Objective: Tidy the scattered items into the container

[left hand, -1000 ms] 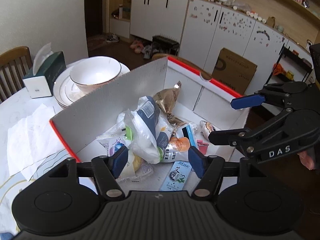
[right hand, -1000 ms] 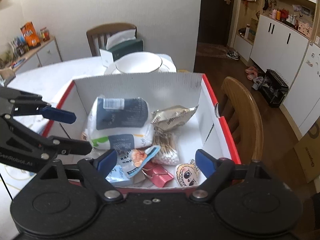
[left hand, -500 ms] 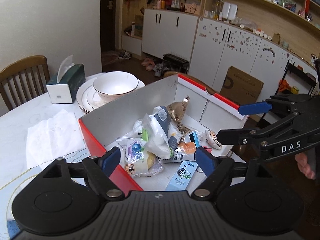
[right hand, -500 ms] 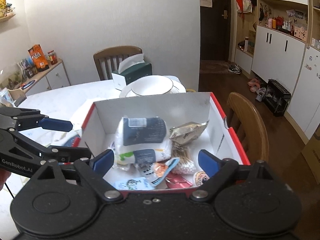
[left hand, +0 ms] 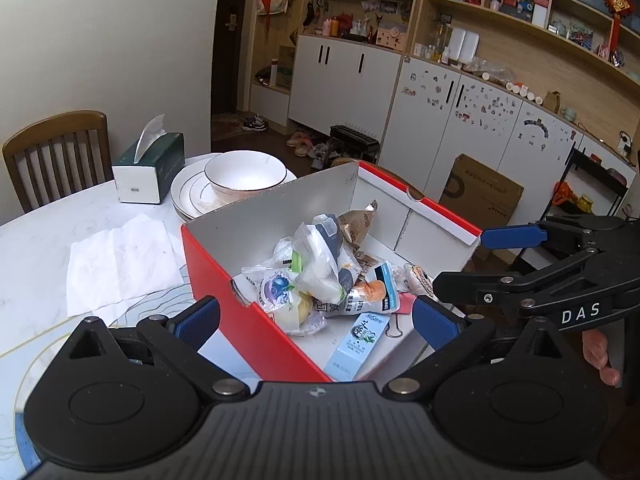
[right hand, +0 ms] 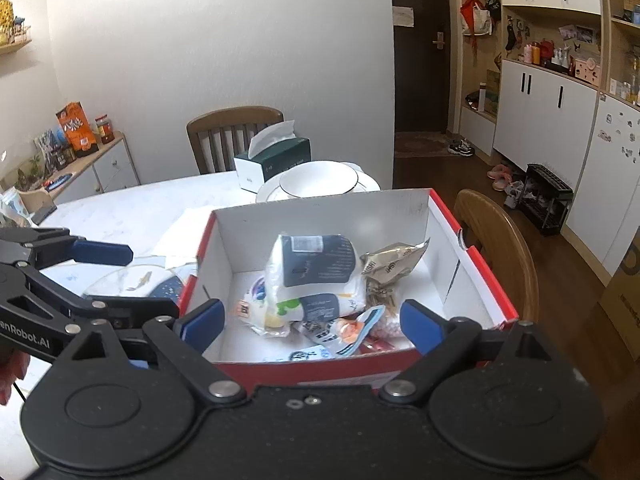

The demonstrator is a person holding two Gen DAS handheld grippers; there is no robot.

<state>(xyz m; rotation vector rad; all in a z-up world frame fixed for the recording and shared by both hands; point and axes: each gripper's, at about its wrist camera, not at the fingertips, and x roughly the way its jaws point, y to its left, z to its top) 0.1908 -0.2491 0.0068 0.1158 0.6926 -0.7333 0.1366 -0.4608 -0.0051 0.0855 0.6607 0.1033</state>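
The white table (left hand: pixel 48 236) holds a red box (left hand: pixel 240 320). Paper (left hand: pixel 120 264) lies at nine o'clock, plates (left hand: pixel 188 196) and tissue box (left hand: pixel 148 172) at eleven.

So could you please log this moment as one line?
left gripper: open, empty | right gripper: open, empty | box: holds items | jaws just opened

Packets (left hand: pixel 320 264) heaped in box (left hand: pixel 224 256) on table (left hand: pixel 36 248); bowl (left hand: pixel 245 174) on plates behind box, tissue box (left hand: pixel 148 168) left of bowl
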